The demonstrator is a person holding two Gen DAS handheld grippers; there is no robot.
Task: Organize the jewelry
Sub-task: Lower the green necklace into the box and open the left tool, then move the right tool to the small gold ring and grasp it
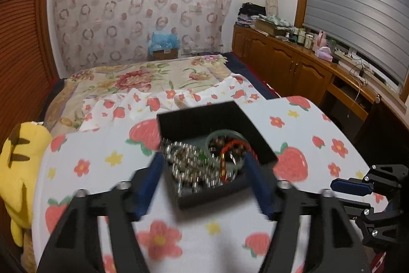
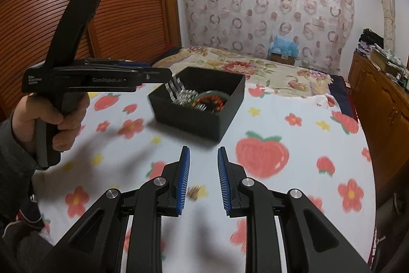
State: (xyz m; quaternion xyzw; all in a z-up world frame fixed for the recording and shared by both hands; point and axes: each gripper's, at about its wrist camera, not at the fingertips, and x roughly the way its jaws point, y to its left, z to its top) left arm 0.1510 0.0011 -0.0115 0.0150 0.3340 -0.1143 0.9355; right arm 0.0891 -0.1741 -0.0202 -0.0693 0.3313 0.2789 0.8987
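Note:
A black box (image 1: 199, 119) stands on the strawberry-print cloth (image 1: 294, 124). It holds a pile of silver chain (image 1: 184, 165), a green bangle (image 1: 225, 136) and a red beaded bracelet (image 1: 236, 143). My left gripper (image 1: 203, 168) hovers over the box with its blue fingers spread wide and nothing pressed between them. In the right wrist view a hand holds the left gripper (image 2: 158, 73) above the box (image 2: 204, 122), and a blurred silver chain (image 2: 176, 91) streaks below its tip. My right gripper (image 2: 203, 170) stands open nearer the front. A small gold piece (image 2: 194, 192) lies on the cloth under its gap.
A yellow plush toy (image 1: 18, 157) sits at the cloth's left edge. Beyond the box lies a bed with a floral sheet (image 1: 143, 78). A wooden cabinet (image 1: 294, 63) with clutter on top runs along the right. A louvred wardrobe door (image 2: 115, 17) stands at the left.

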